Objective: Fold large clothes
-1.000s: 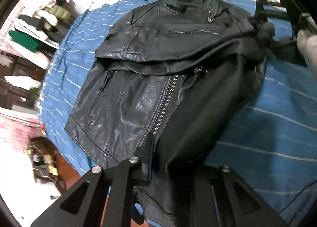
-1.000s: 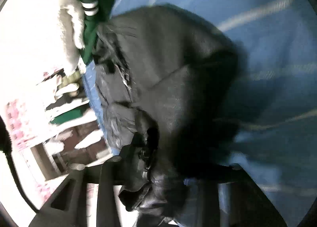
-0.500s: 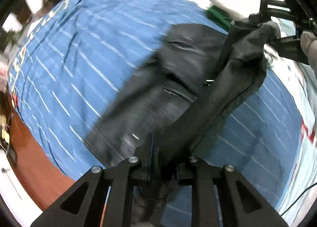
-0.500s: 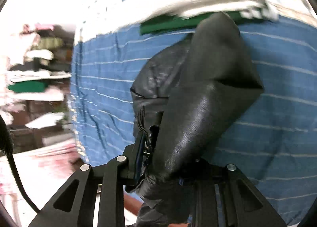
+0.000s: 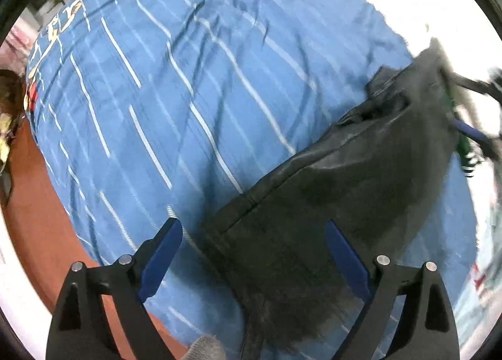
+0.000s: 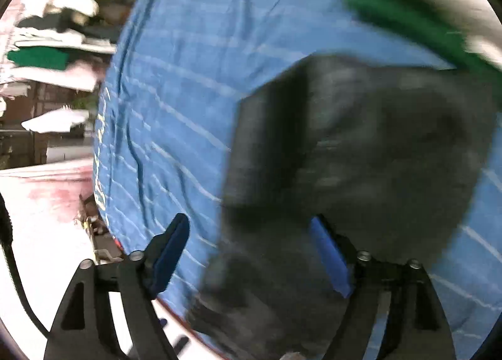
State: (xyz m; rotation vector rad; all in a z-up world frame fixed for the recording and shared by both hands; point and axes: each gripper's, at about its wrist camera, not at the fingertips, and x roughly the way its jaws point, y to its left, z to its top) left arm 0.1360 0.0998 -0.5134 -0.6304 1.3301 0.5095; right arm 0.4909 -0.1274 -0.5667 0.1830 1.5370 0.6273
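1. The left gripper (image 5: 254, 253) is pointing down at the bed, its jaws opening wide and its blue pads (image 5: 161, 255) standing clear of any fabric: it is released.
2. The jacket (image 5: 360, 178), black and leather-like, is lying on the blue striped sheet (image 5: 163, 83), stretching from between the left gripper's fingers up toward the right edge of the left wrist view.
3. The jacket's near end is lying below the gap between those fingers, closer to the right pad than to the left one, and it is blurring into a dark smear at the bottom.
4. The jacket's long seamed edge is running diagonally, with bare sheet to its left.
5. At the far right of the left wrist view, the other tool is showing as a blurred black frame beside the jacket's far end.
6. The right gripper (image 6: 251, 256) is tilting down toward the bed, its jaws opening too, with neither pad pressing on anything: it is also let go.
7. In the right wrist view the jacket (image 6: 360, 146) is filling the centre and right, lying beyond and between the fingers as a blurred dark mass.
8. A green garment (image 6: 404, 11) is lying at the sheet's (image 6: 194, 77) far edge, just beyond the jacket.
9. Shelves of folded clothes (image 6: 53, 55) are showing at the left.
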